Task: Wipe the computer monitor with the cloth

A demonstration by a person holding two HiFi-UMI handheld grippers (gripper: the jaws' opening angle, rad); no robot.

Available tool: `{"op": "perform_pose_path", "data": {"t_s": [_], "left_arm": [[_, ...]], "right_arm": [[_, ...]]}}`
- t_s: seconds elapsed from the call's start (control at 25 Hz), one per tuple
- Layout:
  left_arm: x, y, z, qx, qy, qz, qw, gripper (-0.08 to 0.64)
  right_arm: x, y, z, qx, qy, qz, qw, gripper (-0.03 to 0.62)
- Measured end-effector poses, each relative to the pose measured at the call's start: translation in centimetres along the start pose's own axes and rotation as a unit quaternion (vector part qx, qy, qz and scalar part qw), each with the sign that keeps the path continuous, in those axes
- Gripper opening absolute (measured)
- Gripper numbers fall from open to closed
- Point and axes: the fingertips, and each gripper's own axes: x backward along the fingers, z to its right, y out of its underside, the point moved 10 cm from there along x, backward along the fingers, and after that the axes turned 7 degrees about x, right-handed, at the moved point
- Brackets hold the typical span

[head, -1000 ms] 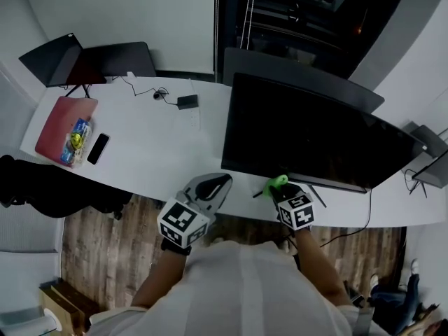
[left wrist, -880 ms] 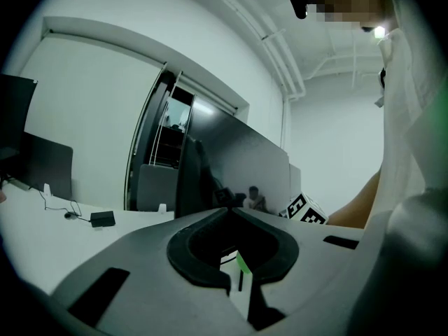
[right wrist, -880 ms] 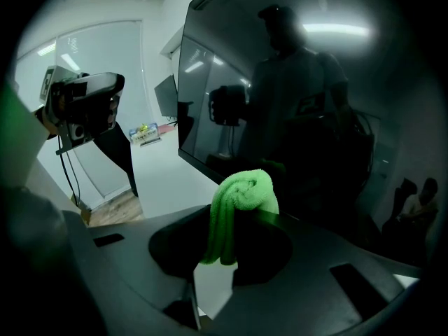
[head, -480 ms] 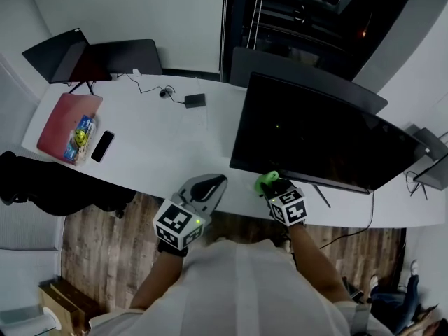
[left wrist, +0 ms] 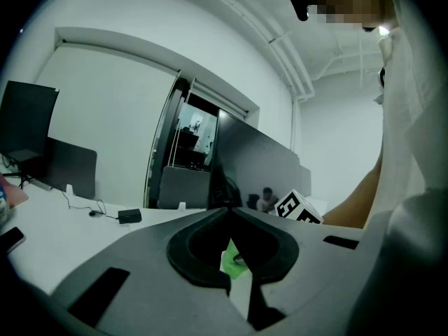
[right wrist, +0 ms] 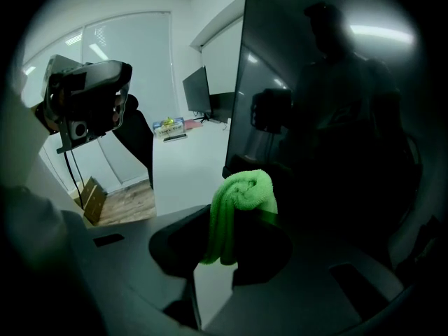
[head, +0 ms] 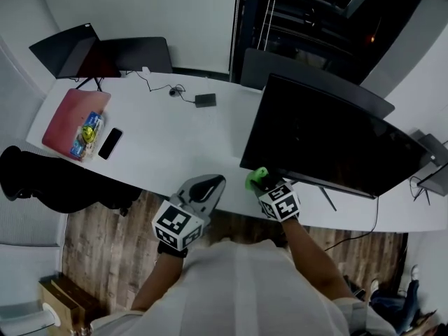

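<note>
Pinching green cloth (right wrist: 241, 198), right tool (head: 262, 183) beside monitor (head: 329, 142) lower corner

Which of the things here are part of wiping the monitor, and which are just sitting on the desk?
In the job: green cloth, clamped in the right gripper; big black monitor.

Lying about: phone, pink case, packet on it, black adapter, small screen at the far corner.
</note>
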Motion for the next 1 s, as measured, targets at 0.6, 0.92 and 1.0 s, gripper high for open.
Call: {"op": "perform_pose_path", "data": {"t_s": [0.6,0.92,1.0], "left_arm": [[2.1,-0.1,-0.5,0.001,-0.024,0.008,0.9997,0.025],[2.9,-0.5,-1.9,-0.002,-0.039,0.019,0.9991,0.025],[3.1,-0.8,-2.6,-0.004,-0.045,0.021,0.9987,0.025]], "right_arm": [[-2.2,-6.9,-3.9,0.057,-0.086,0.086,0.991,0.069],[4.8,-10.4,-3.0,0.061,-0.048,0.198,0.977,0.069],[7.1,-10.3,-2.3,0.067,-0.019,0.214,0.974,0.069]]}}
